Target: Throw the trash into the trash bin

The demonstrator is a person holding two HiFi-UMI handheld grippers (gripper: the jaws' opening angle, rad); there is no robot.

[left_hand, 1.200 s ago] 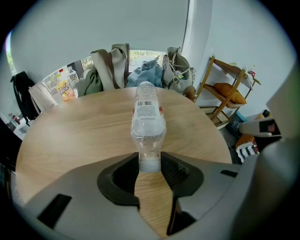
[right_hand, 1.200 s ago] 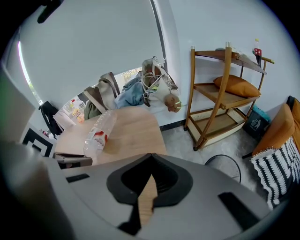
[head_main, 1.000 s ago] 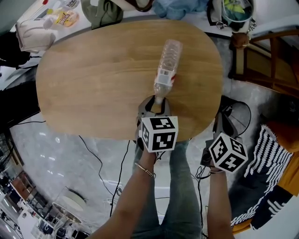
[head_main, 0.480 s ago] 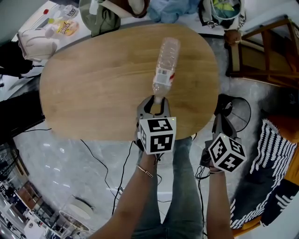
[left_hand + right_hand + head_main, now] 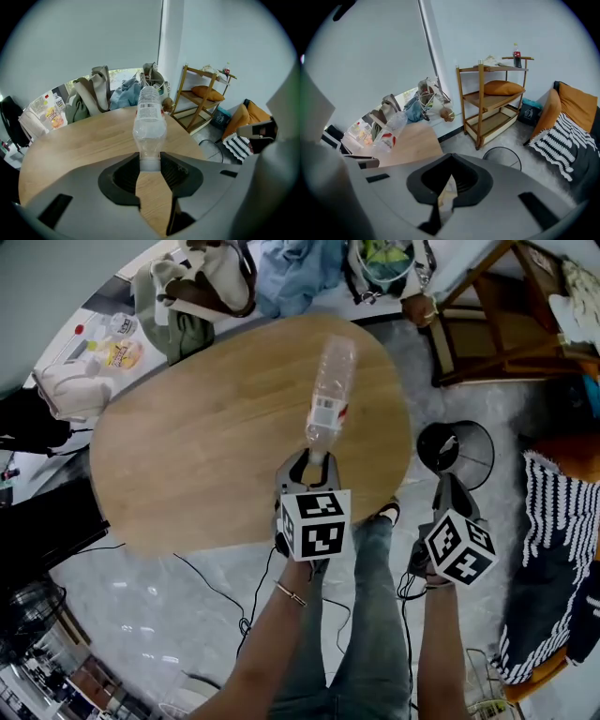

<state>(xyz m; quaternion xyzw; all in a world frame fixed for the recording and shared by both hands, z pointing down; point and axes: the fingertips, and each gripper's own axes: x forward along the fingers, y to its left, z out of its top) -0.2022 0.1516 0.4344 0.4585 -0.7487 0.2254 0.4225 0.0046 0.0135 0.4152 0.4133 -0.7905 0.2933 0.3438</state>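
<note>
The left tongs (image 5: 316, 457) are clenching on the neck of a clear plastic bottle (image 5: 330, 390). The cap end is sitting hidden between the dark pads, so I cannot see the cap itself. The bottle is hanging over the wooden surface (image 5: 206, 456), near its right part, and its long axis is running straight out from the tongs. The neck is pointing back toward the person and the bottom is pointing away, toward the far edge with the bags.

Its label (image 5: 149, 108) is showing white with some red and a small block of print, but the writing is too small to read.

The right tongs (image 5: 451, 180) are staying beside the surface, over the floor, and are pinching a pale crumpled scrap (image 5: 446, 198). Only a thin strip of it is showing between the nearly closed tips, so I cannot tell what kind of thing it is. In the head view these tongs are mostly disappearing under their marker cube (image 5: 459, 547).

The black wire trash bin (image 5: 457, 448) is standing on the floor just beyond them, near the edge of the surface.
</note>
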